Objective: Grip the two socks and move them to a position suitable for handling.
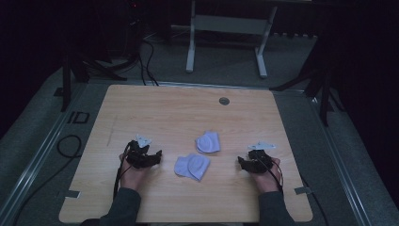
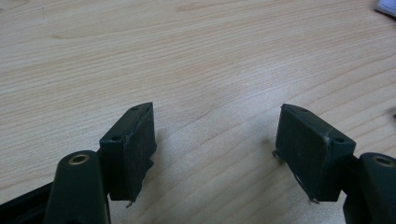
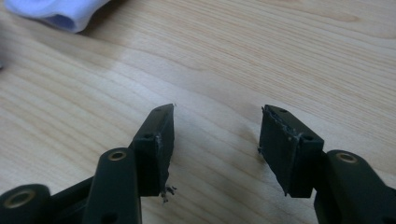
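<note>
Two pale lilac socks lie folded on the light wooden table (image 1: 164, 113): one (image 1: 208, 142) near the middle, the other (image 1: 192, 166) closer to me and slightly left. My left gripper (image 1: 147, 155) rests on the table left of the nearer sock, open, with bare wood between its jaws (image 2: 215, 135). My right gripper (image 1: 248, 162) sits to the right of the socks, also open and holding nothing (image 3: 217, 135). In the right gripper view a corner of a sock (image 3: 60, 11) shows at the top left.
A small round grommet (image 1: 224, 100) is set in the table near its far edge. Beyond the table stands a white metal frame (image 1: 226, 28) on the grey floor, with black stands and cables at both sides.
</note>
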Tool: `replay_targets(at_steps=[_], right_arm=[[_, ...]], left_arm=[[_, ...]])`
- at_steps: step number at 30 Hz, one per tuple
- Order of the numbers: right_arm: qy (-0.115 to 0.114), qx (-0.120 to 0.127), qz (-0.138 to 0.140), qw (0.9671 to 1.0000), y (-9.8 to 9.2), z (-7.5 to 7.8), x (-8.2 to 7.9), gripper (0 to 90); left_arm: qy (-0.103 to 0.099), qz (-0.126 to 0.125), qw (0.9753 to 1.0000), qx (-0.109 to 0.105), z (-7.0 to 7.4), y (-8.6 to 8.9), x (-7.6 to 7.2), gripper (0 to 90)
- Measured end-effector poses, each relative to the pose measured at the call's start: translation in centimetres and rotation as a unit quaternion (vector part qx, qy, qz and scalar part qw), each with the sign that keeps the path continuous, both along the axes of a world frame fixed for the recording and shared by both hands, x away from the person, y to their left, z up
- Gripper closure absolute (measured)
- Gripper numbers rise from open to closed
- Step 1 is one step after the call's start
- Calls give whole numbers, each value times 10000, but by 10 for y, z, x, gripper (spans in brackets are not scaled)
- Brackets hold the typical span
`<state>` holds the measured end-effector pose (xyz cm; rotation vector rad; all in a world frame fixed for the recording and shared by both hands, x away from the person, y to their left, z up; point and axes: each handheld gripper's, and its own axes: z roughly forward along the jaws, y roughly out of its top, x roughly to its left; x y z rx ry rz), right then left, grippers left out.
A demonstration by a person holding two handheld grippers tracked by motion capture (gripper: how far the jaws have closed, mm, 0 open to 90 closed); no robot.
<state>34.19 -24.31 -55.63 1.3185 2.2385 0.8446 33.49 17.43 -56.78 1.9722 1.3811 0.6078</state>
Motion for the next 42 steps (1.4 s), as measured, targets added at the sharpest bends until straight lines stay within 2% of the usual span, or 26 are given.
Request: replay_targets(at_steps=[10,13,19,25,32,37,40,42], right_arm=[[-46,-171,344,9992,10,7,-6,502],[-72,-306,469,9984,13,9,-8,522],[-125,-350,690,9969,21,15,-13,553],[-122,-358,926,9950,26,18,-16,651],[-158,-416,1047,9935,33,22,-20,734],[-201,-481,1122,9923,38,25,-24,840],[-301,-480,1173,9915,42,28,-28,898],[-345,-403,1236,9909,46,31,-30,900]], left_arm=[[-4,-6,10000,-5,0,0,0,291],[-5,-4,10000,-6,0,0,0,289],[1,-7,10000,-4,0,0,0,287],[1,-7,10000,-6,0,-1,0,286],[-1,-2,10000,-11,0,-1,0,286],[-1,-2,10000,-12,0,-1,0,285],[-3,-4,10000,-14,0,-1,0,285],[-3,-5,10000,-14,0,-1,0,285]])
